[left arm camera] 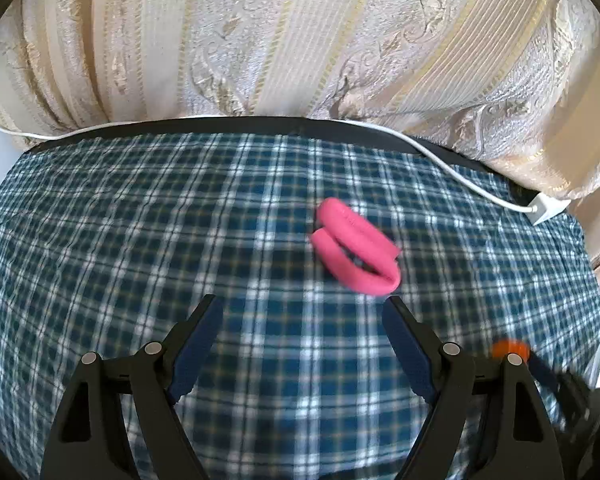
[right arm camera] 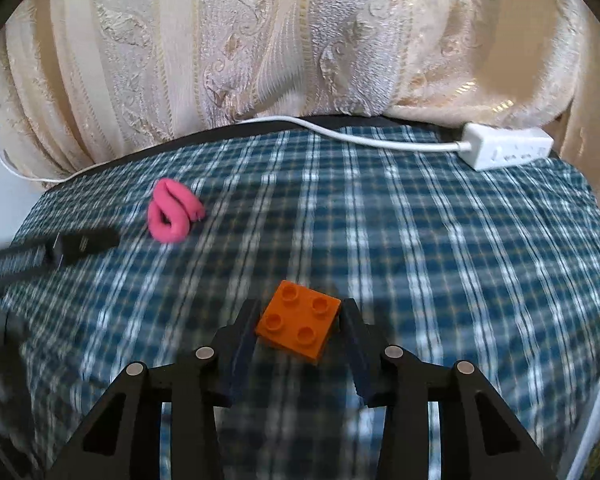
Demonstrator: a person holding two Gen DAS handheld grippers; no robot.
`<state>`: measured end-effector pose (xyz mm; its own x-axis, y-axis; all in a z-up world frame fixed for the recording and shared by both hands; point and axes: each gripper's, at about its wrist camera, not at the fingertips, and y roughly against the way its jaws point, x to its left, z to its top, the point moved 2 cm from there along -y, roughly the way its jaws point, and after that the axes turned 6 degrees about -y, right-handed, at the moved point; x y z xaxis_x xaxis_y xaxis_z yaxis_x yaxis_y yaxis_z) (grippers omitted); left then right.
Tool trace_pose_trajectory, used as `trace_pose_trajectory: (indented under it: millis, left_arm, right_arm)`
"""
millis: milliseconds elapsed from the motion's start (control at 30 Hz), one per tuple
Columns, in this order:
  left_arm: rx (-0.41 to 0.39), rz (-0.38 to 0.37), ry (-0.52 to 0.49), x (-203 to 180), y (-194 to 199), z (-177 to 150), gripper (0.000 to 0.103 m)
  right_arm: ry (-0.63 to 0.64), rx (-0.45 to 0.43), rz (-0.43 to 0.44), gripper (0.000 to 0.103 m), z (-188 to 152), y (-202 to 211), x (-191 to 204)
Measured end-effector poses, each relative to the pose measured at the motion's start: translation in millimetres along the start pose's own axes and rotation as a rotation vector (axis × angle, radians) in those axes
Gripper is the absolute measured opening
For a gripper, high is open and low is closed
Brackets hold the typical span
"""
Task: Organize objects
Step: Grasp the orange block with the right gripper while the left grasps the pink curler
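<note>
An orange four-stud brick (right arm camera: 298, 326) sits tilted between the pads of my right gripper (right arm camera: 302, 303), which is shut on it just above the blue checked cloth (right arm camera: 440, 260). In the left wrist view that brick (left arm camera: 510, 348) shows as an orange blur at the lower right. A pink folded rubber band (left arm camera: 356, 246) lies on the cloth, just ahead and to the right of my left gripper (left arm camera: 303, 300), which stands open with nothing between its fingers. The right wrist view has the pink band (right arm camera: 172, 216) at the far left, with a dark left-gripper finger (right arm camera: 88, 242) beside it.
A white power strip (right arm camera: 508, 150) with its white cable (right arm camera: 340, 132) lies along the far edge of the cloth. A cream patterned curtain (left arm camera: 300, 40) hangs right behind the table. The table's left edge drops off by a pale wall.
</note>
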<state>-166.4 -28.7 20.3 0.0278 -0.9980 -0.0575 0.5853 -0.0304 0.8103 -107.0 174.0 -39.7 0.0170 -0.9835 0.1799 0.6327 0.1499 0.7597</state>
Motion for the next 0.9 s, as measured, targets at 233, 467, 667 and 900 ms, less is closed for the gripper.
trace_pose_trajectory:
  millis: [233,467,667,900]
  left_arm:
    - [0.016,-0.018,0.055,-8.8,-12.8,14.7,0.083]
    - [0.048,0.01,0.141,-8.7,-33.5,24.1,0.083]
    - [0.072,0.019,0.218,-9.5,-52.5,28.8,0.083]
    - [0.068,0.043,0.248,-12.3,-65.4,33.9,0.083]
  right_arm:
    - [-0.011,-0.034,0.001,0.044,-17.9,23.2,-15.4]
    - [-0.025,-0.094,0.016,0.044,-16.8,38.3,-21.2]
    - [-0.034,-0.103,0.026,0.044,-16.9,39.1,-25.2]
    - [-0.026,-0.114,0.027,0.044,-17.4,40.6,-24.2]
